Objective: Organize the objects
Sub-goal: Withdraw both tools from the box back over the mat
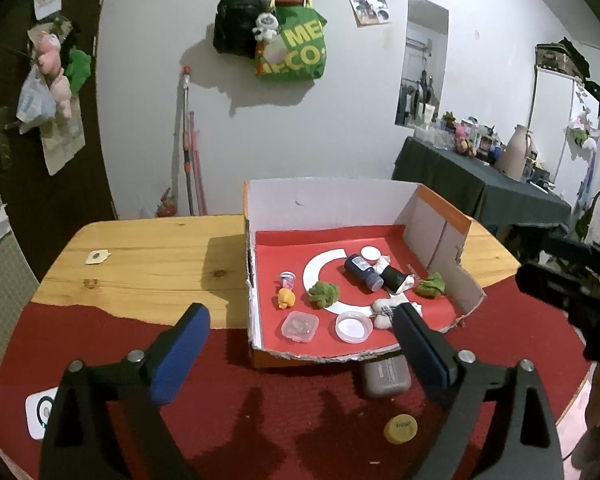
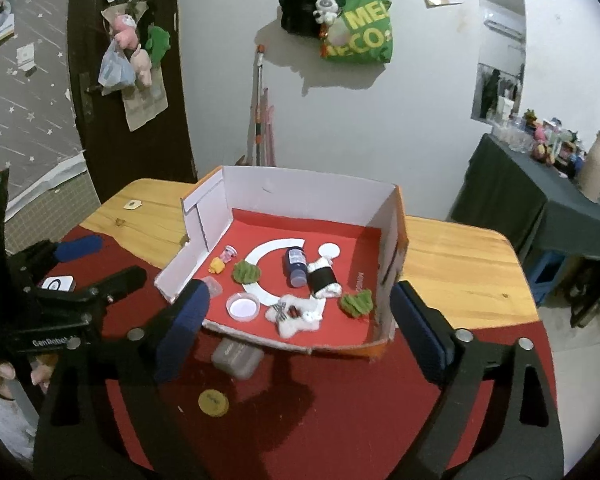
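Both hand-held grippers, left (image 1: 302, 354) and right (image 2: 298, 334), jaws apart, empty. Grey case (image 1: 386, 378), yellow cap (image 1: 401, 429) outside box (image 1: 324, 204). Advise: centre jaws over case, grip short sides.

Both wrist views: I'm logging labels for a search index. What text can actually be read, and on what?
"ME" over "ECO:", partly hidden: green bag on the wall.
"GenRobot": body of the left claw, seen from the right wrist.
Grey case in front of the box: embossed word, too blurred.
Yellow cap: small print, unreadable.
Blue bottle label: too small.
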`<control>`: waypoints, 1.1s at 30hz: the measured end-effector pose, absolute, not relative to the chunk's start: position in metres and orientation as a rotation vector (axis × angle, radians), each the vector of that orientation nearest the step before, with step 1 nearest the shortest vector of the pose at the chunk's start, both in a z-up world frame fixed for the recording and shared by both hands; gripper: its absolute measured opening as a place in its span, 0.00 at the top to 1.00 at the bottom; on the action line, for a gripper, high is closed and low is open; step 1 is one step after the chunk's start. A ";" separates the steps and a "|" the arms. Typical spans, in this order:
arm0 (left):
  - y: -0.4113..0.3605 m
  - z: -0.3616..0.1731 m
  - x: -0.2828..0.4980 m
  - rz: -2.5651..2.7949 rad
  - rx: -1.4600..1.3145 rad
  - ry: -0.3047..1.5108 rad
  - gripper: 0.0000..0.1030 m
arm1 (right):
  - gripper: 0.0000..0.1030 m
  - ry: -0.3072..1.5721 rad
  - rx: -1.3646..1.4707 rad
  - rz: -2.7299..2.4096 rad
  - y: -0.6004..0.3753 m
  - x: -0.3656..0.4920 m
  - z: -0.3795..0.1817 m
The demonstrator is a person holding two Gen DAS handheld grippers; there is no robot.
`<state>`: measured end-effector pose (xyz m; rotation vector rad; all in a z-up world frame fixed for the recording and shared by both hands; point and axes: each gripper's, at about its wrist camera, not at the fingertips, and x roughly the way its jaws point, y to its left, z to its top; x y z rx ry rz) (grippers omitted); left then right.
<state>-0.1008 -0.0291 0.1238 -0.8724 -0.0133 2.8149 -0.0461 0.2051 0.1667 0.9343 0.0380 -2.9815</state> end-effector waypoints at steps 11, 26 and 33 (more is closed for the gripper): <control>-0.024 0.082 -0.086 2.757 -0.985 -0.026 0.04 | 0.08 -0.098 1.000 -2.990 0.217 -0.025 0.113; -0.033 0.030 -0.092 2.693 -1.178 -0.072 0.04 | 0.08 -0.207 1.189 -2.945 0.227 -0.031 0.052; -0.053 0.037 -0.097 2.745 -1.166 -0.062 0.04 | 0.08 -0.152 1.296 -2.737 0.190 -0.050 0.032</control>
